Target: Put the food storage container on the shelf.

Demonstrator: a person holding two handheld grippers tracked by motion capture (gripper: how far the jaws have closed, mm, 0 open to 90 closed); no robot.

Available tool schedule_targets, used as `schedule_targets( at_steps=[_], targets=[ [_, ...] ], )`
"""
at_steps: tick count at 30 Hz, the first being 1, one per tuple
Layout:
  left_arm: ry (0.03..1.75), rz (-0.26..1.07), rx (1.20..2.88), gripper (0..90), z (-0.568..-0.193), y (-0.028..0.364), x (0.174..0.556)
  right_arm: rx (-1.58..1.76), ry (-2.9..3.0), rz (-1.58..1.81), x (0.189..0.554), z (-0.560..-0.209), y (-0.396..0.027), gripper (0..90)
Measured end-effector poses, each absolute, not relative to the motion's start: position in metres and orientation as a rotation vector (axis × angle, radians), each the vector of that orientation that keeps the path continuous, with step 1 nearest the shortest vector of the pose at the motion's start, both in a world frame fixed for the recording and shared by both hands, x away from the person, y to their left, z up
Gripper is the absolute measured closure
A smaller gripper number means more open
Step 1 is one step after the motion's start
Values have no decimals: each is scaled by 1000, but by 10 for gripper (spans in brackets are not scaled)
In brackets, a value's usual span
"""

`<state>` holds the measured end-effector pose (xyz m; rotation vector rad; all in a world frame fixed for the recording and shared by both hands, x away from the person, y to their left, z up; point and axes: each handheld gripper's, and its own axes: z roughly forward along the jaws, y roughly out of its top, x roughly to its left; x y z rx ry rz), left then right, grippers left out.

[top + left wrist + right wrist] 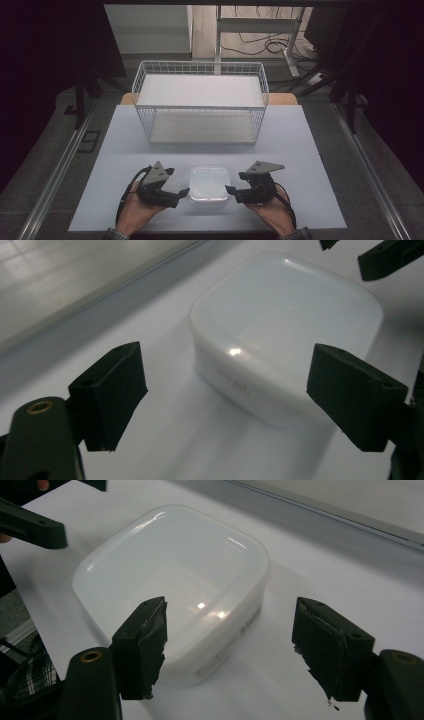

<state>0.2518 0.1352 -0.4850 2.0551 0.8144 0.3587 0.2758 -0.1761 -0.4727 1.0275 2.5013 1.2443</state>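
A translucent white square container (209,183) with rounded corners sits on the white table near the front edge. My left gripper (181,194) is just left of it, open, with nothing between its jaws. My right gripper (231,190) is just right of it, open and empty too. In the left gripper view, the left gripper (227,392) faces the container (285,325) from close by, and the other gripper's jaw tips (387,257) show beyond it. In the right gripper view, the right gripper (235,647) straddles the container's (170,575) near corner without touching it.
A white wire rack (200,102) with two shelves stands behind the container at mid-table. The white table surface (300,150) extends to both sides. Metal rails run along the floor left and right, and cables lie on the floor at the back.
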Motion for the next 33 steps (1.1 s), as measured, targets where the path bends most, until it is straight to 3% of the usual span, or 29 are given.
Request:
schedule_targets(
  at_steps=[6,9,12,17,20,22,24,26,27,30,31,32,33],
  targets=[
    [796,336,2046,150,-484,120,264,1004,2520,1231,284,-474,-162,291],
    [808,324,2021,103,-493,118,267,1001,2530,1229,286,-480,-158,176],
    [824,277,2023,81,-503,116,268,1018,2552,1240,287,-487,-158,145],
    [843,175,1995,84,-510,117,272,1055,2599,1275,290,-491,-158,144],
    [840,27,1969,126,-516,117,270,1096,2658,1318,290,-494,-160,183],
    [845,24,1970,120,-515,116,268,1091,2663,1314,289,-494,-160,184],
    [849,60,1992,142,-511,115,259,1073,2665,1276,281,-489,-160,242],
    [863,61,1993,200,-508,118,252,1082,2649,1261,275,-486,-162,315],
    [863,61,1993,265,-508,118,252,1082,2649,1261,275,-486,-162,315],
    [893,38,1960,443,-504,129,243,1093,2628,1253,266,-479,-171,482],
    [893,38,1960,511,-504,129,243,1093,2628,1253,266,-479,-171,482],
    [909,24,1956,536,-502,132,243,1103,2620,1250,265,-476,-173,544],
    [909,24,1956,552,-502,132,243,1103,2620,1250,265,-476,-173,544]
  ],
)
